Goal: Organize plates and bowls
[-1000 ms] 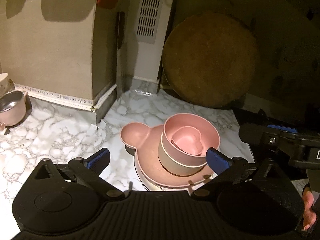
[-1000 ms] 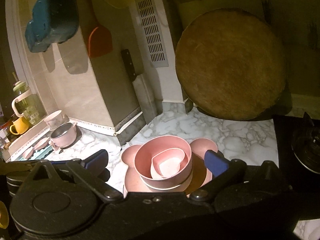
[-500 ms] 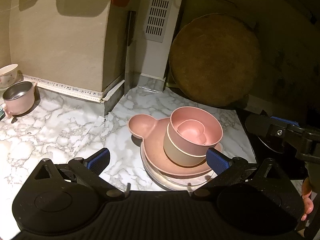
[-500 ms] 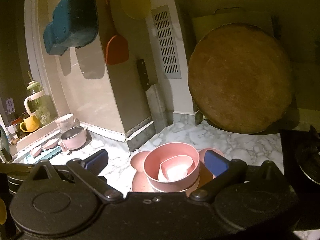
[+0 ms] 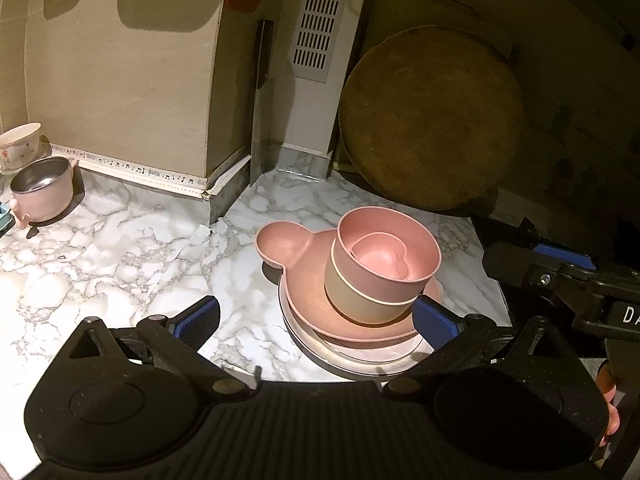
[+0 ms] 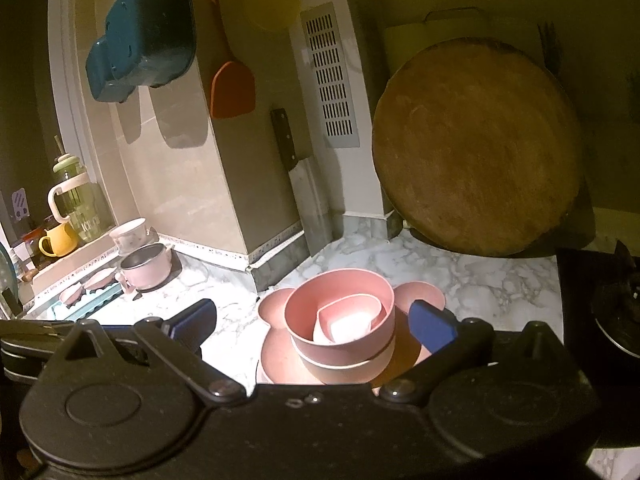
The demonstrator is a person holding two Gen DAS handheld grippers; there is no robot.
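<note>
Pink dishes sit gathered into one stack on the marble surface [image 5: 120,248], in front of the round wooden board [image 5: 432,120]: the heart-shaped dish [image 5: 380,258] nests in the pink bowl [image 5: 400,280], which sits in a beige bowl [image 5: 360,300] on the mouse-eared plate [image 5: 288,246], with a paler plate [image 5: 320,350] beneath. Over the last second both views have pulled up and back; the stack looks smaller and more of the wall shows. Left gripper [image 5: 316,320] and right gripper [image 6: 312,324] both have their fingers spread wide apart, holding nothing and touching nothing. This retreat suggests the stack is finished. A steel-lined pink pot [image 5: 40,192] and floral cup [image 5: 20,146] stand well apart to the left, perhaps next.
</note>
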